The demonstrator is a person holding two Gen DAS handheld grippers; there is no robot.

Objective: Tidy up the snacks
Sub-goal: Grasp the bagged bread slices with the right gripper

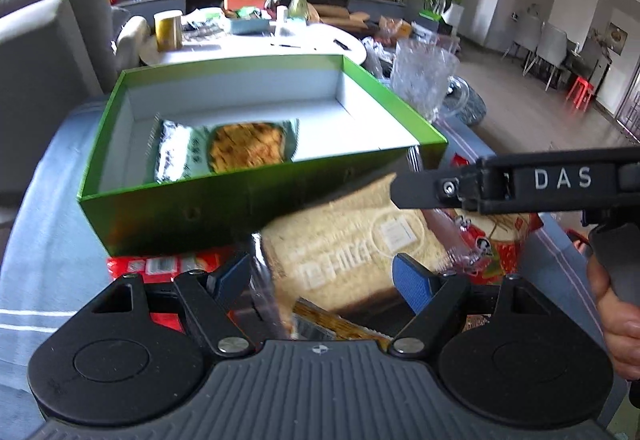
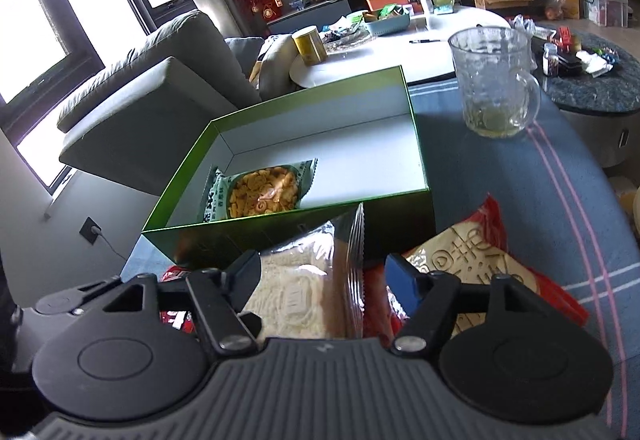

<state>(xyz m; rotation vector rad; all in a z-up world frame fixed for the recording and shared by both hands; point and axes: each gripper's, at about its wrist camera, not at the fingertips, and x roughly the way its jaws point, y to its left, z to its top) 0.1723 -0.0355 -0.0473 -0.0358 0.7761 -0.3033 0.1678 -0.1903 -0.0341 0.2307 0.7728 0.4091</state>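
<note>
Noodle packet [image 2: 304, 296] before green box [image 2: 418, 143] holding 1 snack bag [image 2: 260, 193]

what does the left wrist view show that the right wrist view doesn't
Only the left wrist view shows the other black tool marked DAS crossing in from the right, with part of a hand on its handle.

Only the right wrist view shows the window, and the clear glass mug whole, with greenish liquid at its bottom.

Both show the open green cardboard box holding one packet of golden snacks, a pale noodle packet between each view's own tongs, and the grey sofa.
</note>
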